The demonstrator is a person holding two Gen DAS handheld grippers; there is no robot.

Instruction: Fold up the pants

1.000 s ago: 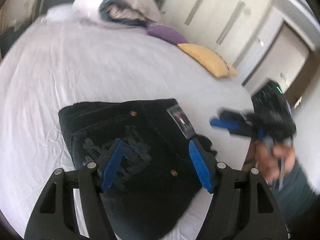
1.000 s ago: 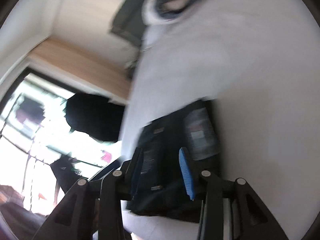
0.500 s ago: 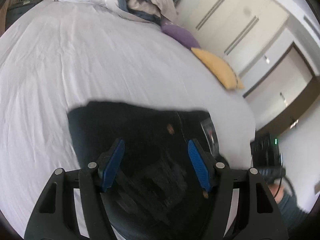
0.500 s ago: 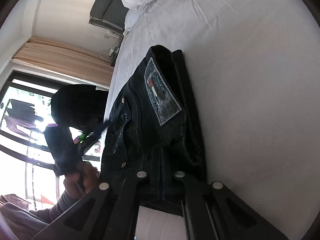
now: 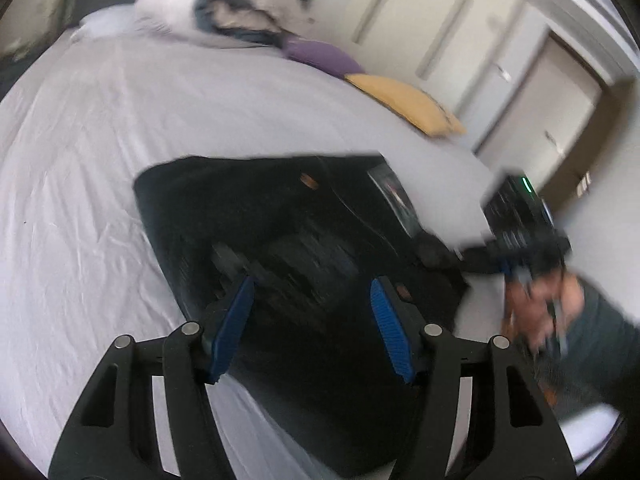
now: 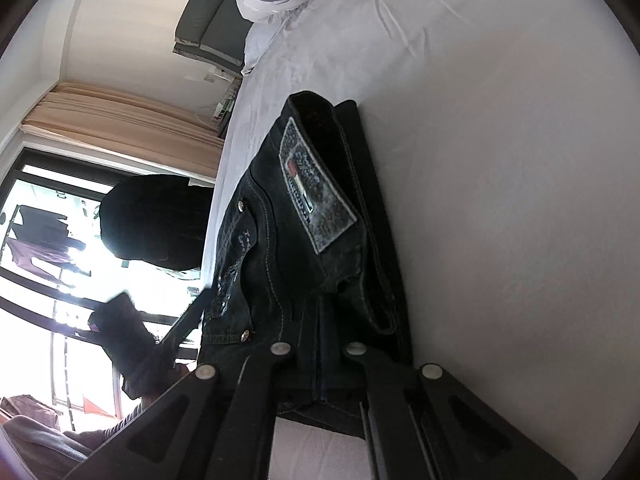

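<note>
Pants (image 5: 288, 248) are lying folded on the bed (image 5: 100, 152). We are hovering our left gripper (image 5: 310, 320) above them, jaws apart. Our right gripper (image 6: 318, 364) is closing on the hem at six o'clock. We are advising a flat, even pull.

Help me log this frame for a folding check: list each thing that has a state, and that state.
pants: folded into a compact stack, lying on the bed, label patch up.
left gripper: open, above the pants, holding nothing.
right gripper: shut on the pants' near edge.
duvet: bundled up at the bed's head.
</note>
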